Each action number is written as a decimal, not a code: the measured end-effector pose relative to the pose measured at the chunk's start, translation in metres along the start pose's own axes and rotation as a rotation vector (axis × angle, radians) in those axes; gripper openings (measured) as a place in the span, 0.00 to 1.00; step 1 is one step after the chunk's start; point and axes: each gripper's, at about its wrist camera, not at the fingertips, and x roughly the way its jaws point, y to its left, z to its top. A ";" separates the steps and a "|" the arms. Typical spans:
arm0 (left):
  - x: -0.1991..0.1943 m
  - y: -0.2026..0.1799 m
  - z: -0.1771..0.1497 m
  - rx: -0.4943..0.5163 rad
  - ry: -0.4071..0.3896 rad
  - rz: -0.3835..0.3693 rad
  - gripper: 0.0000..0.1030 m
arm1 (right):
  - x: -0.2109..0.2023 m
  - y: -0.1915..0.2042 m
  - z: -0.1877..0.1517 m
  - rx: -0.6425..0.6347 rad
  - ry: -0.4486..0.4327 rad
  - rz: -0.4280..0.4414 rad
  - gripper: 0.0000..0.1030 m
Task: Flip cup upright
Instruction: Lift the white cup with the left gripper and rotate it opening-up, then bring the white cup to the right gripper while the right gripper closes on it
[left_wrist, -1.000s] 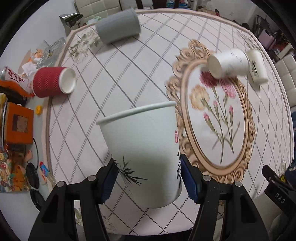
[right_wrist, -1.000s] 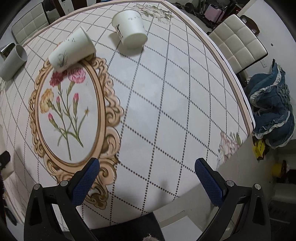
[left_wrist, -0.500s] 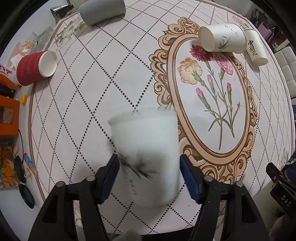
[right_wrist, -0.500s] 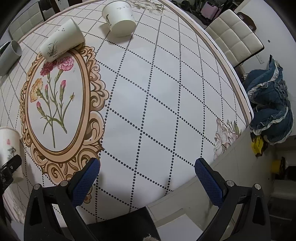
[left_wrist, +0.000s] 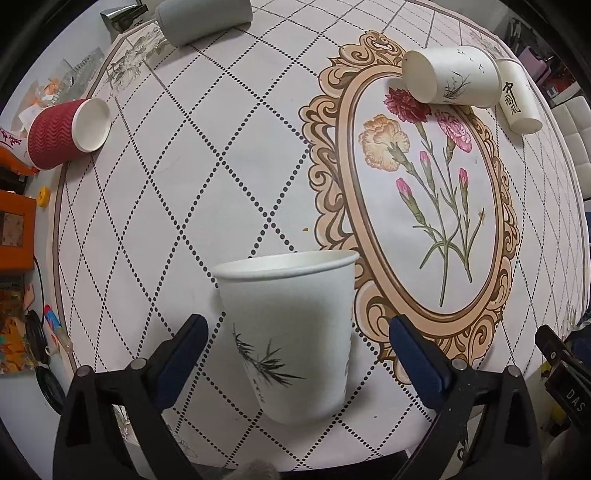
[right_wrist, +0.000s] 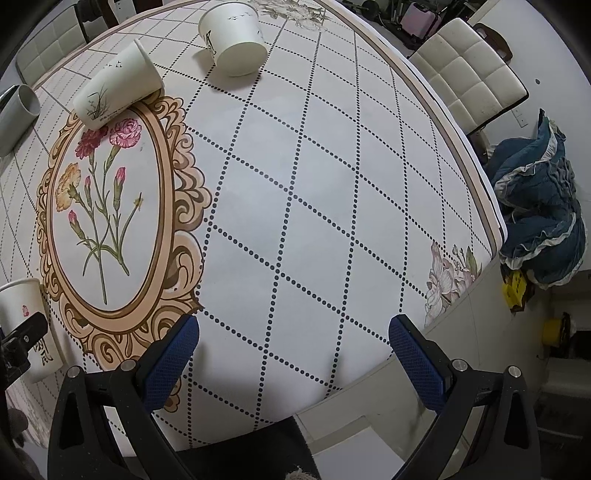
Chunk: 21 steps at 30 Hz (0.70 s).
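A white paper cup with a bamboo print (left_wrist: 291, 332) stands upright on the table near its front edge. My left gripper (left_wrist: 295, 343) is open, its blue pads standing apart from the cup on both sides. The same cup shows at the left edge of the right wrist view (right_wrist: 26, 325). My right gripper (right_wrist: 293, 354) is open and empty above the table's front right part. Four more cups lie on their sides: a white one with grass print (left_wrist: 450, 74), a white one with characters (left_wrist: 517, 98), a red ribbed one (left_wrist: 66, 131), a grey one (left_wrist: 203, 18).
The round table (left_wrist: 221, 147) has a diamond-dot cloth with an oval flower motif (left_wrist: 424, 192). Clutter and an orange box (left_wrist: 14, 232) lie off its left edge. A white chair (right_wrist: 469, 77) and blue bedding (right_wrist: 539, 206) stand to the right.
My left gripper lowered the cup onto the table and opened, letting it go. The cup now stands free. My right gripper stayed open and drifted slightly.
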 end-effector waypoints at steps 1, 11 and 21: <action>0.000 -0.003 0.005 -0.001 0.001 0.001 0.97 | 0.000 0.000 0.000 0.000 0.000 0.001 1.00; -0.019 -0.011 0.011 -0.003 -0.023 0.019 0.97 | -0.002 -0.005 0.001 0.011 -0.003 0.002 1.00; -0.080 -0.003 0.000 -0.021 -0.108 0.000 0.97 | -0.027 -0.003 0.004 0.021 -0.038 0.021 1.00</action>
